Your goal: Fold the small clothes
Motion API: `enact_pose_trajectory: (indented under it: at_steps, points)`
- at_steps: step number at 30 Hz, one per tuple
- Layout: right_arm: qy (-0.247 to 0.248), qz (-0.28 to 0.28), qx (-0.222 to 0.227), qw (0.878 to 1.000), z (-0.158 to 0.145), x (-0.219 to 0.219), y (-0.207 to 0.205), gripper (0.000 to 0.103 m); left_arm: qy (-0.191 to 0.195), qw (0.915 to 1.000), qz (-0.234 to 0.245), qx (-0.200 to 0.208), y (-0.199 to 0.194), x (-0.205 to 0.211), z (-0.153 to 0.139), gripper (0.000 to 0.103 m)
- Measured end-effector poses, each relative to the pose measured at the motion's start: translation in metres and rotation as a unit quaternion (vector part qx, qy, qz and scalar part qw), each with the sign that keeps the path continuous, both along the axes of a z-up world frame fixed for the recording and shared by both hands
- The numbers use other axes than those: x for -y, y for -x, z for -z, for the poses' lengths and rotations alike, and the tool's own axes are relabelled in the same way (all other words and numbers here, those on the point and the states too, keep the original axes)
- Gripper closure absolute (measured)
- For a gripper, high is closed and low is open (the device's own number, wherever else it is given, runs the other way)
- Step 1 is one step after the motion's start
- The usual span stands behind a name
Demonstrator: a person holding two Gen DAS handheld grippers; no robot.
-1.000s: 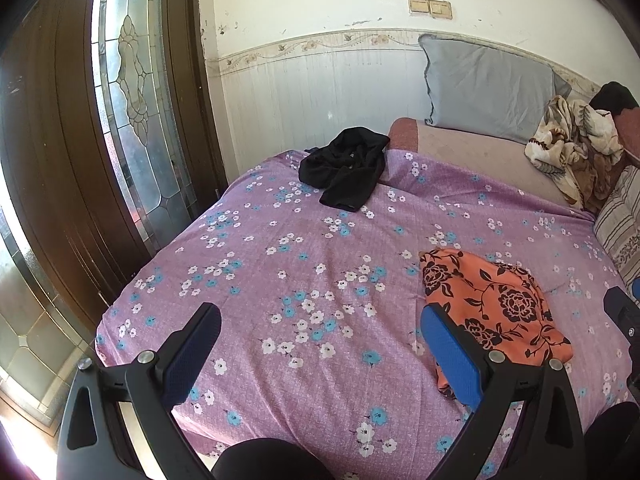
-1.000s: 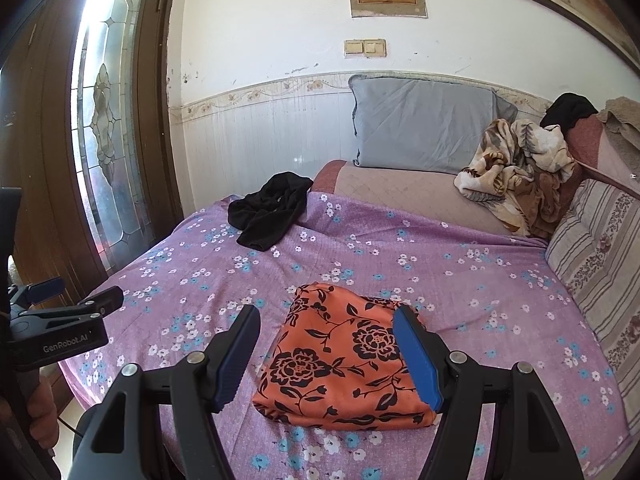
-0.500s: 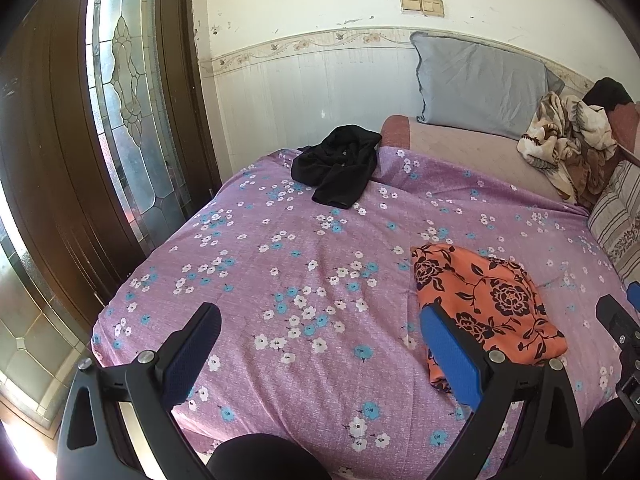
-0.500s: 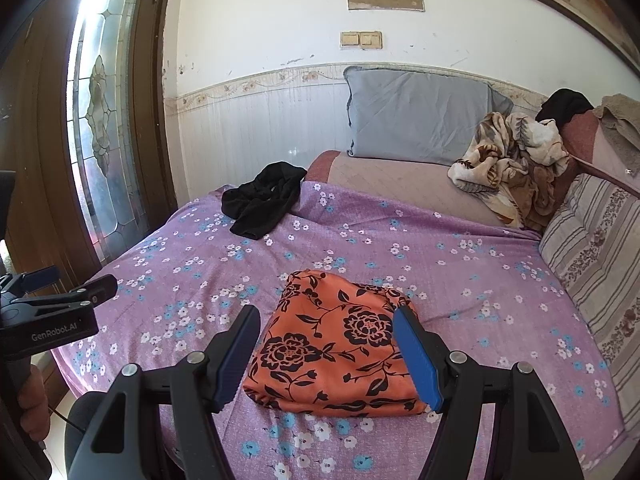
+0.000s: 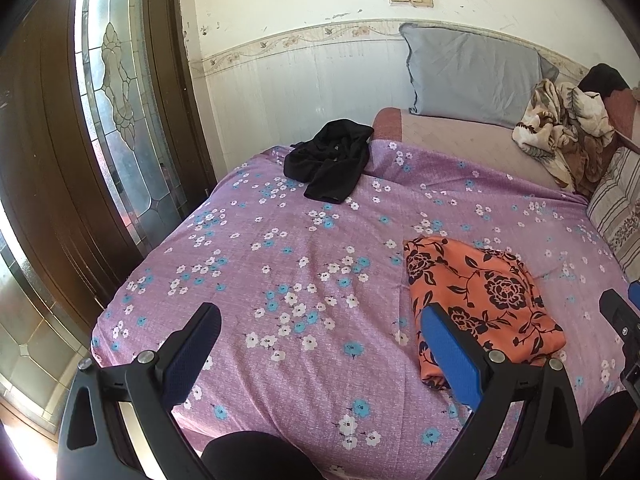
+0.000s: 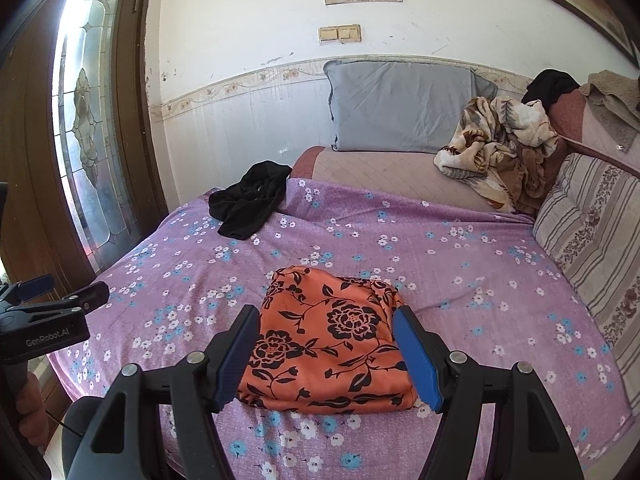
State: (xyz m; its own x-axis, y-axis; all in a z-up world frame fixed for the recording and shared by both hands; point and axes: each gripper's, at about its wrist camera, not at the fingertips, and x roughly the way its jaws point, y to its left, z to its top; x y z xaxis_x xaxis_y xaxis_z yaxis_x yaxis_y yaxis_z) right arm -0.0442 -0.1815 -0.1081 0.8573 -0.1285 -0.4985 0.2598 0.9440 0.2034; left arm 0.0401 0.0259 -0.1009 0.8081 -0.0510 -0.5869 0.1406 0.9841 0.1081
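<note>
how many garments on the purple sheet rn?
2. The folded orange floral garment lies near the front edge, ahead of the right gripper. The crumpled black garment lies at the far left corner. More cloth is piled beyond the sheet.

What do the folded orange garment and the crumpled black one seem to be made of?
Orange garment: looks like thin, smooth woven fabric with a slight sheen, printed with black flowers; it folds flat with soft rounded edges. Black garment: matte, limp fabric, possibly knit; it slumps in soft bunches. The exact fibre cannot be told.
</note>
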Motion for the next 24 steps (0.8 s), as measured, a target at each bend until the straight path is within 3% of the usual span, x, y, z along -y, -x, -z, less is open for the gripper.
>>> enact_pose_trajectory:
  at_steps: [24]
  points:
    - [-0.014, 0.017, -0.012, 1.000, 0.009, 0.012, 0.001, 0.031, -0.012, 0.9993, 0.034, -0.012, 0.000, 0.020, 0.008, 0.003]
